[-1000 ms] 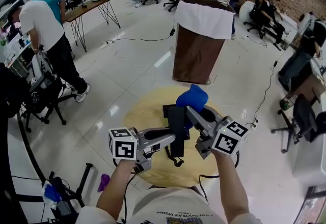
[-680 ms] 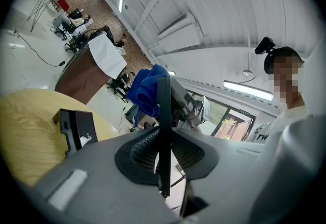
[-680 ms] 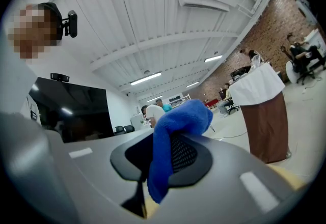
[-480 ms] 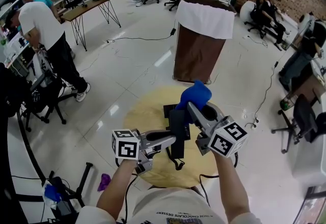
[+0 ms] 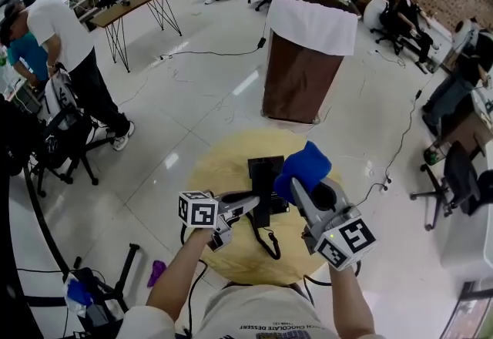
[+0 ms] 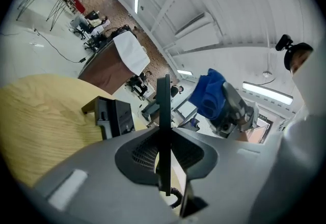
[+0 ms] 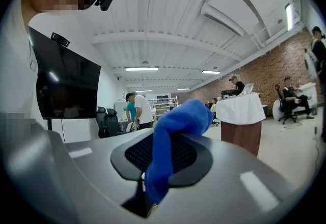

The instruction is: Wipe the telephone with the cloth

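Wooden table [image 5: 216, 176] below me: left gripper [image 5: 249, 205] clamps the handset [image 6: 163, 116], right gripper [image 5: 305, 191] pinches the cloth [image 5: 305, 166]; wiping next needs contact.

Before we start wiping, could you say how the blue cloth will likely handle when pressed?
Probably floppy: the blue cloth droops in a soft fold at the right hand-held gripper. Likely light, since its bunched top stands unsupported. It should mould around the handset rather than shove it.
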A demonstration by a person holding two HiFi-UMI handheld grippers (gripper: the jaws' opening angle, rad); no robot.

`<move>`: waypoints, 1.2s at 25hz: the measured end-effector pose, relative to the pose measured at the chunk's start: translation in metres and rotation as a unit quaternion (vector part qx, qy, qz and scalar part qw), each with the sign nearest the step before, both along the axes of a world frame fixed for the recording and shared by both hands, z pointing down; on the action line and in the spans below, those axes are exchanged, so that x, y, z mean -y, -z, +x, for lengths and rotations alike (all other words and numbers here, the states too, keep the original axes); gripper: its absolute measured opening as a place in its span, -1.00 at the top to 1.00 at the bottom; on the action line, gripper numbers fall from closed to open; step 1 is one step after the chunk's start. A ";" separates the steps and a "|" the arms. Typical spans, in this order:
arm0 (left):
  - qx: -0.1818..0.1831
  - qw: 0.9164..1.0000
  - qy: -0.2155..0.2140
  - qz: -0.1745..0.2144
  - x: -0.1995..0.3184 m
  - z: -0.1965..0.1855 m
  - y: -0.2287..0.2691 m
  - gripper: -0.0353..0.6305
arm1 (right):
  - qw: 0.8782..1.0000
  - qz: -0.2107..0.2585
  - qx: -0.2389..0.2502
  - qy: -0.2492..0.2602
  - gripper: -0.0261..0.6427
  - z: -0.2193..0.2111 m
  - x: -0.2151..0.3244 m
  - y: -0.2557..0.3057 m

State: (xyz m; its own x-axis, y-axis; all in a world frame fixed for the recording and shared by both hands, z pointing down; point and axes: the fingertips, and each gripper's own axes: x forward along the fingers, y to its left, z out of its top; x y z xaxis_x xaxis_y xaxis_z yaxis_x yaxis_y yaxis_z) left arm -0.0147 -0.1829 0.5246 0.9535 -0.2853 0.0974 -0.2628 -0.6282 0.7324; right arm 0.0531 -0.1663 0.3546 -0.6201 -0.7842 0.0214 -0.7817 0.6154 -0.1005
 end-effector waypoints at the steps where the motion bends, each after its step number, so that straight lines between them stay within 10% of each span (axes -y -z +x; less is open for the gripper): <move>1: 0.004 1.000 0.002 -0.008 0.005 0.000 -0.011 0.71 | 1.000 -0.003 -0.004 0.000 0.73 0.001 -0.002 -0.003; 15: -0.003 0.992 0.021 -0.121 0.048 -0.003 -0.096 0.71 | 0.996 -0.078 -0.020 -0.036 0.73 0.024 -0.004 -0.061; 30: 0.010 0.989 0.041 -0.142 0.050 -0.002 -0.114 0.64 | 0.995 -0.089 -0.032 -0.025 0.73 0.012 -0.002 -0.074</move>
State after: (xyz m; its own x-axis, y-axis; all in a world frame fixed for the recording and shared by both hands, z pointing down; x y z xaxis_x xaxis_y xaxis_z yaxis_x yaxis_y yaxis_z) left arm -0.0167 -0.2325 0.6390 0.9253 -0.3205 0.2028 -0.3204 -0.3746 0.8700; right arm 0.0654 -0.1641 0.4284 -0.5739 -0.7938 0.2013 -0.8188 0.5528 -0.1546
